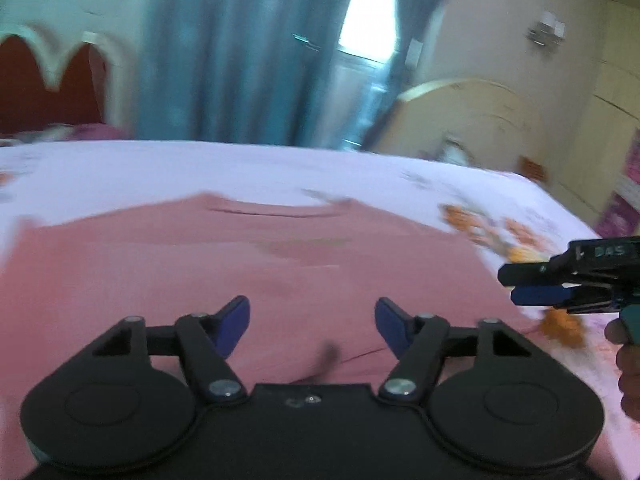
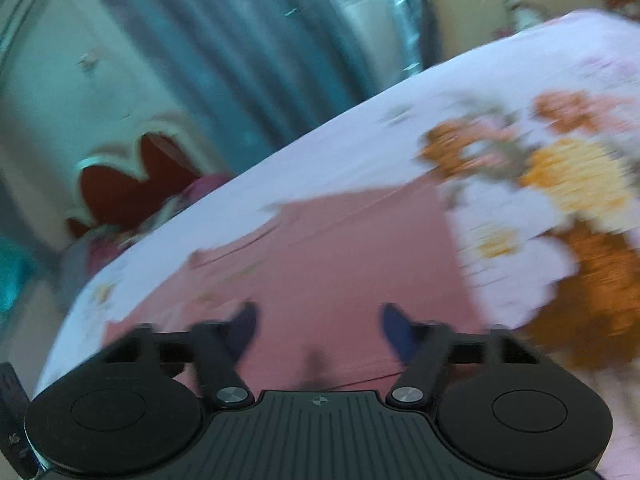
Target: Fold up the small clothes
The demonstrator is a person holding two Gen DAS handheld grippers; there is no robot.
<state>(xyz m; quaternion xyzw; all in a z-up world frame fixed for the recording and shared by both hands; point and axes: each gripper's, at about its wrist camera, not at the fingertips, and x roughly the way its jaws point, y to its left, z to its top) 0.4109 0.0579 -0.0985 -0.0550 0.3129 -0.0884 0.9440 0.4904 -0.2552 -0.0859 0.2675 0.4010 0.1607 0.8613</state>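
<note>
A pink garment lies flat on the bed, its neckline toward the far side. My left gripper hovers over its near part, open, with nothing between its blue pads. In the right wrist view the same pink garment runs slantwise, and my right gripper stands open above its near edge, holding nothing. From the left wrist view, the right gripper shows side-on at the garment's right edge, with a hand on its grip. Both views are blurred.
The bed sheet is pale lilac with orange and yellow flowers to the garment's right. A red headboard with cream trim stands at the left, blue curtains behind, and a cream footboard at the right.
</note>
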